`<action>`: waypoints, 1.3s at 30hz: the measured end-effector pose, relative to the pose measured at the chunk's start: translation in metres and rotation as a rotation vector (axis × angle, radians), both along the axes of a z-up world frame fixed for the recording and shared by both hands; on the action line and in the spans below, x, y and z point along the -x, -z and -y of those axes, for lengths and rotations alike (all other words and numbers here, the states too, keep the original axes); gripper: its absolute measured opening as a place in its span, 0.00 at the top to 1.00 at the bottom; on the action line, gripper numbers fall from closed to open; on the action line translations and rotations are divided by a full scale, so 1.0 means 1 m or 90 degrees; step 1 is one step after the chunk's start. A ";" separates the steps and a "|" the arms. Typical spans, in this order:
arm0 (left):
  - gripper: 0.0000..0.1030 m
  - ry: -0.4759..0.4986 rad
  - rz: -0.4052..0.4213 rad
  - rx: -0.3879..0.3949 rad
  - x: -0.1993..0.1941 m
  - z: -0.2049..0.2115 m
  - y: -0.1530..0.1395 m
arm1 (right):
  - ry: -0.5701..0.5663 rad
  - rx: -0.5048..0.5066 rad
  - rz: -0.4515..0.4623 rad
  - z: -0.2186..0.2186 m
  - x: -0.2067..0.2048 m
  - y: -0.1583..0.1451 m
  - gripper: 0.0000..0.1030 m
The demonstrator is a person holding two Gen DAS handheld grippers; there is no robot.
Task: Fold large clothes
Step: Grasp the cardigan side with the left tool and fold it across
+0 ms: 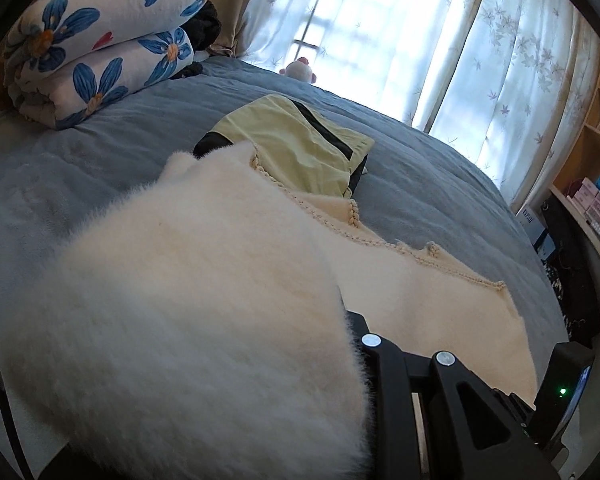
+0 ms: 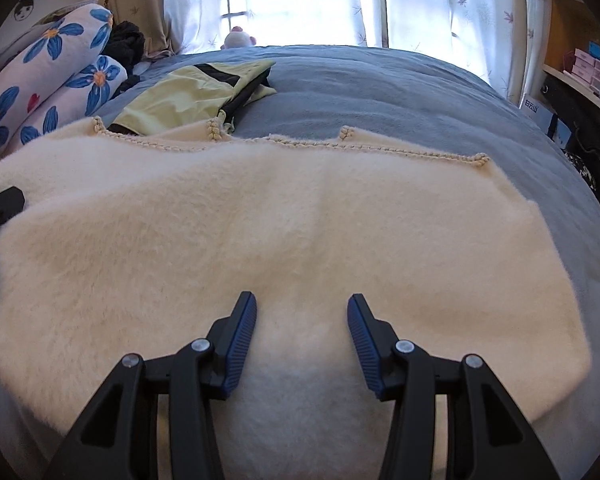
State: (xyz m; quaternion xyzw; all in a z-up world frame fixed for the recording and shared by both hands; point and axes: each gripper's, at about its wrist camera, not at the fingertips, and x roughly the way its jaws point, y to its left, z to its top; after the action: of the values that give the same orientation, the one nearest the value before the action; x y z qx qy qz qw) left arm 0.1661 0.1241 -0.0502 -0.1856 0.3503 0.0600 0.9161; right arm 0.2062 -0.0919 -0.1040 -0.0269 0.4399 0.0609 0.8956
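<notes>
cream and fuzzy, the sweater (image 2: 260,232) lies spread across the blue blanket (image 2: 380,92) of the bed, filling most of what my right camera sees. its far edge has a braided trim (image 2: 380,148) with little knotted tabs sticking up along it. my right hand-held gripper (image 2: 302,344) hovers low over the near part of the sweater with its jaws spread wide and nothing between them; the ribbed blue pads (image 2: 242,344) face each other across bare fleece.

my left hand-held gripper (image 1: 380,360) is at the left side of the sweater, and a thick fold of the sweater (image 1: 188,320) is raised right in front of its camera, covering the fingertips. only one black finger shows beside the fluff, so i cannot tell how far its jaws stand or whether they pinch the cloth. from the right camera, a black tip of that left tool shows at the sweater's left edge.

beyond the sweater, touching or slightly overlapping its far edge, lies a folded pale green garment (image 2: 192,96) with black bands. a rolled quilt (image 1: 100,48) with blue flowers sits at the far left of the bed, with dark clothes bunched behind it. a small pink and white plush toy (image 2: 239,40) sits at the far edge of the bed before the bright curtains (image 1: 480,52). shelves (image 1: 596,140) with boxes and books stand to the right.
</notes>
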 end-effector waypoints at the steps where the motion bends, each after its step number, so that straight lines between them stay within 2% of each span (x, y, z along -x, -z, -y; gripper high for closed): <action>1: 0.81 -0.005 -0.002 -0.007 -0.002 0.002 -0.002 | 0.001 -0.012 -0.008 0.004 0.000 -0.001 0.53; 5: 0.81 -0.002 0.003 -0.078 -0.013 0.028 -0.022 | 0.013 -0.082 -0.035 0.033 0.010 -0.011 0.53; 8: 0.81 0.020 0.034 -0.134 -0.019 0.063 -0.041 | 0.056 -0.094 -0.023 0.068 0.029 -0.019 0.53; 11: 0.81 0.064 0.074 -0.191 -0.026 0.116 -0.058 | 0.125 -0.104 -0.004 0.116 0.051 -0.025 0.53; 15: 0.81 0.144 0.114 -0.226 -0.029 0.194 -0.061 | 0.231 -0.105 0.031 0.185 0.076 -0.037 0.53; 19: 0.81 0.245 0.119 -0.215 -0.030 0.264 -0.040 | 0.325 -0.087 0.058 0.248 0.097 -0.046 0.53; 22: 0.80 0.334 0.091 -0.224 -0.033 0.312 -0.004 | 0.374 -0.088 0.056 0.280 0.105 -0.041 0.53; 24: 0.79 0.377 0.033 -0.259 -0.037 0.340 0.031 | 0.391 -0.093 0.039 0.293 0.107 -0.032 0.53; 25: 0.78 0.382 0.026 -0.281 -0.035 0.348 0.042 | 0.393 -0.099 0.030 0.297 0.108 -0.027 0.53; 27: 0.77 0.386 0.047 -0.338 -0.024 0.357 0.054 | 0.389 -0.100 0.018 0.297 0.108 -0.019 0.53; 28: 0.76 0.391 0.051 -0.341 -0.022 0.355 0.054 | 0.385 -0.098 0.013 0.296 0.108 -0.017 0.53; 30: 0.71 0.416 0.034 -0.315 -0.023 0.348 0.049 | 0.368 -0.103 0.004 0.290 0.108 -0.012 0.53; 33: 0.56 0.452 0.006 -0.262 -0.023 0.332 0.036 | 0.351 -0.117 -0.006 0.287 0.102 -0.010 0.53; 35: 0.42 0.465 -0.009 -0.239 -0.018 0.324 0.027 | 0.342 -0.133 -0.002 0.283 0.101 -0.014 0.53; 37: 0.34 0.470 -0.018 -0.220 -0.009 0.309 0.019 | 0.333 -0.140 0.008 0.280 0.102 -0.019 0.53; 39: 0.31 0.479 -0.023 -0.193 0.001 0.297 0.012 | 0.321 -0.143 0.018 0.276 0.103 -0.028 0.53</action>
State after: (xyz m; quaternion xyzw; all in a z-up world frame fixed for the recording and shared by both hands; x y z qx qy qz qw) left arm 0.1649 -0.1728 -0.0620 0.0936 0.3969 -0.2252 0.8849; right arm 0.1035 -0.3682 -0.0756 0.1821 0.4104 -0.1156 0.8860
